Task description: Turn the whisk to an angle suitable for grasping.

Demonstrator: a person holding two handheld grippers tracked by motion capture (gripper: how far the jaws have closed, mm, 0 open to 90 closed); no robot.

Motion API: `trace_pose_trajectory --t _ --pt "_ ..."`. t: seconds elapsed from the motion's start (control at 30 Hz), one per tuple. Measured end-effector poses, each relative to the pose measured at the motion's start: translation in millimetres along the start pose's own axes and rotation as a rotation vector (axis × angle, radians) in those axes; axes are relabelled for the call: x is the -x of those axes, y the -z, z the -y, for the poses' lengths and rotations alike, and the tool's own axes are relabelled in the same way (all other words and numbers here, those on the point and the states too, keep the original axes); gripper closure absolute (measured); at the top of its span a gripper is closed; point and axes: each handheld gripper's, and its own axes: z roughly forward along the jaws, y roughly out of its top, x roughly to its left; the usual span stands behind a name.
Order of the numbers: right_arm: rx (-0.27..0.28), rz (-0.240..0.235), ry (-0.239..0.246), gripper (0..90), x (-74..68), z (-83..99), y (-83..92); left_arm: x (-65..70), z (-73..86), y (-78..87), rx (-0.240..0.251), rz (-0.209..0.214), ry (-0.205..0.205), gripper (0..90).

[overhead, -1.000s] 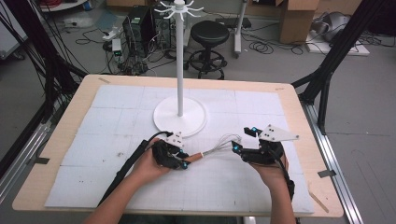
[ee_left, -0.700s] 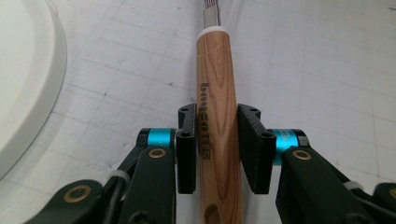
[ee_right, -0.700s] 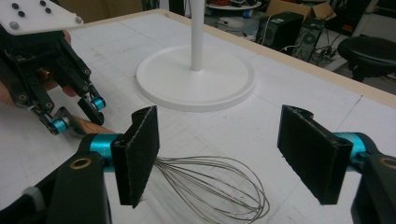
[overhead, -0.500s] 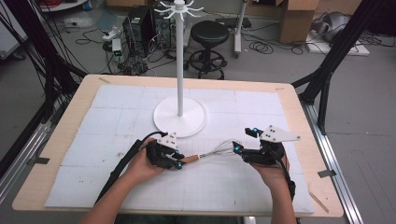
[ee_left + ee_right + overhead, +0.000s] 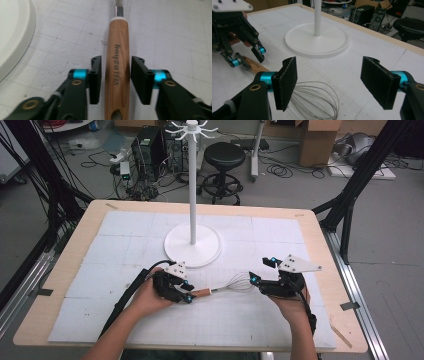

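Observation:
A whisk [image 5: 220,289] with a wooden handle [image 5: 117,57] lies flat on the white mat, its wire loops [image 5: 317,100] pointing right. My left gripper [image 5: 187,292] straddles the handle near its end. Its pads [image 5: 95,80] stand a little off the wood, with a thin gap on the left side, so it is open [image 5: 116,80]. My right gripper [image 5: 263,270] hovers wide open [image 5: 329,80] just over the wire loops and touches nothing. Across the mat in the right gripper view, the left gripper [image 5: 252,61] sits astride the handle.
A white stand with a round base [image 5: 192,247] and a tall pole [image 5: 192,180] sits on the mat just behind both grippers. The foam mat [image 5: 100,320] covers a wooden table [image 5: 330,270]. A stool and cables lie beyond the far edge.
My left gripper has slid a little to the left along the handle. The whisk's wire end has settled slightly nearer me. The right gripper has barely moved.

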Motion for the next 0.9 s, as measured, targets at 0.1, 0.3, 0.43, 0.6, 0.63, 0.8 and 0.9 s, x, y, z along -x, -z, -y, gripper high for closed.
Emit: trace_pose_trajectory --t 0.1,0.3,0.43,0.6,0.63,0.8,0.9 --pt "-0.006 -0.002 0.0 28.7 -0.4 0.4 -0.6 0.1 0.6 9.1 0.067 0.015 0.031 49.4" --pt "0.0 -0.004 0.006 28.7 -1.3 0.0 -0.4 -0.9 12.3 35.7 0.175 -0.001 0.079 37.7" --pt "-0.009 -0.009 0.005 28.6 -3.2 -0.1 -1.0 -4.0 24.5 57.7 0.256 -0.034 0.097 33.0" --pt "-0.009 -0.01 0.01 28.6 -3.9 -0.7 -2.1 -9.9 38.7 87.2 0.354 -0.091 0.111 26.3" --pt "-0.01 -0.01 0.011 28.6 -3.8 -0.6 -2.6 -11.3 41.0 92.3 0.378 -0.101 0.12 24.4" --pt "-0.023 -0.012 0.011 28.6 -3.8 -0.1 -6.1 -14.5 47.1 108.5 0.445 -0.122 0.133 18.1" --pt "-0.021 -0.014 0.011 28.6 -4.0 -0.3 -6.1 -14.9 48.7 111.0 0.45 -0.123 0.121 16.4"
